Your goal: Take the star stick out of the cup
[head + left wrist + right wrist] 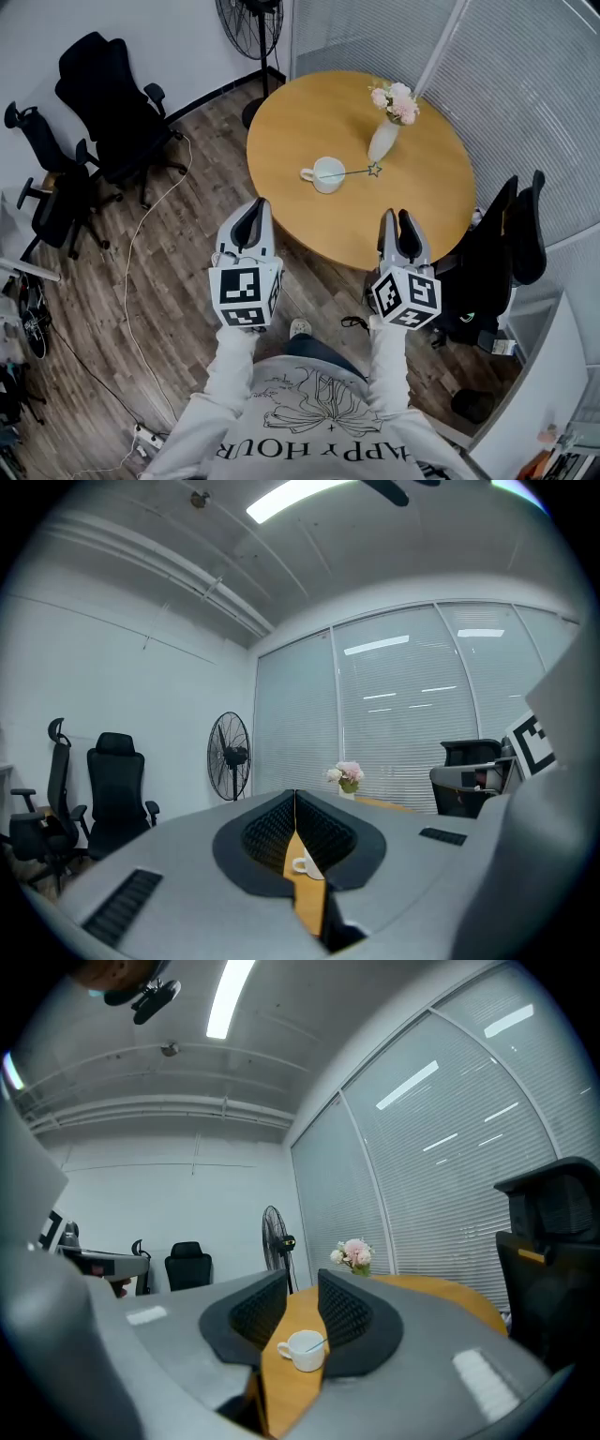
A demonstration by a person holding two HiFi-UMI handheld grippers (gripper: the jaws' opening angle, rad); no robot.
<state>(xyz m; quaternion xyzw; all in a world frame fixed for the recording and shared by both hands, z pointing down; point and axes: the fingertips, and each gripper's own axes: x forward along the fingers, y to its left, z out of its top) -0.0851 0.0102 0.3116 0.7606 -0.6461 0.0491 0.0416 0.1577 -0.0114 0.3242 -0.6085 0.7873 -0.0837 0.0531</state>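
A white cup (328, 174) stands near the middle of a round wooden table (309, 112). The star stick (354, 172) leans out of the cup to the right, its star hanging over the tabletop. Both grippers are held level at the table's near edge, well short of the cup. My left gripper (254, 214) has its fingertips touching, nothing between them; the cup (302, 864) shows through the slit below its tips (295, 794). My right gripper (400, 225) is open and empty; the cup (305, 1349) and stick (316, 1342) show far ahead in its gap (302, 1279).
A white vase of pink flowers (384, 139) stands behind the cup. Black office chairs (108, 103) stand at the left, and another chair (511, 244) sits against the table's right side. A floor fan (251, 23) is at the back. A cable (141, 244) trails over the wooden floor.
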